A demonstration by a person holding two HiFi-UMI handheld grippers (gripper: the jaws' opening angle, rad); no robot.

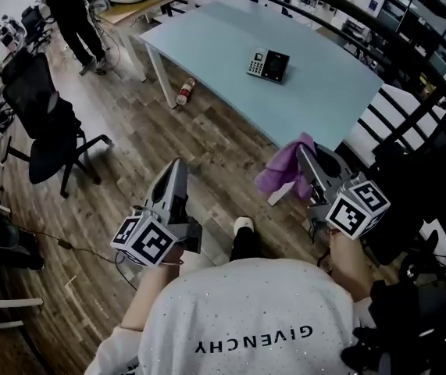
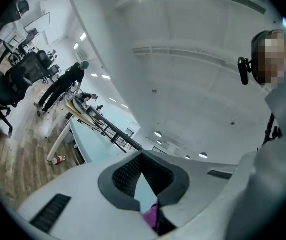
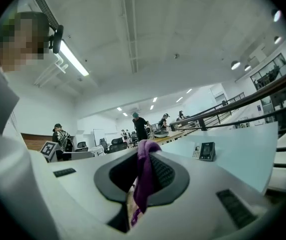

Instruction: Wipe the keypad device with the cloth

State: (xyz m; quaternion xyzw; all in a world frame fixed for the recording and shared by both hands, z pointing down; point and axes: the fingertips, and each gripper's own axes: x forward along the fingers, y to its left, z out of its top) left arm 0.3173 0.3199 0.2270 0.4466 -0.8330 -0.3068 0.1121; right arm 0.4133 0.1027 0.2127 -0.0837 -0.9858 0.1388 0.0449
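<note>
Two claws: your right claw (image 1: 305,161) (image 3: 143,176) grips the purple cloth (image 1: 283,169) (image 3: 144,184), your left claw (image 1: 177,169) (image 2: 141,176) is closed on nothing. The keypad device (image 1: 268,64) (image 3: 204,151) lies on the blue surface (image 1: 207,45), well apart from both.

Read at 6 o'clock in the head view, in dark capitals across the back of a white shirt (image 1: 246,303) and upside down from this camera: "GIVENCHY". Noted only black-and-white square code patterns, no letters or digits, on the left marker cube (image 1: 146,239) at 8 o'clock and the right marker cube (image 1: 357,206) at 3 o'clock. Too small to read: keys and screen of the keypad device (image 1: 268,64) at 1 o'clock, and the label on the bottle (image 1: 185,91) at 11 o'clock.
</note>
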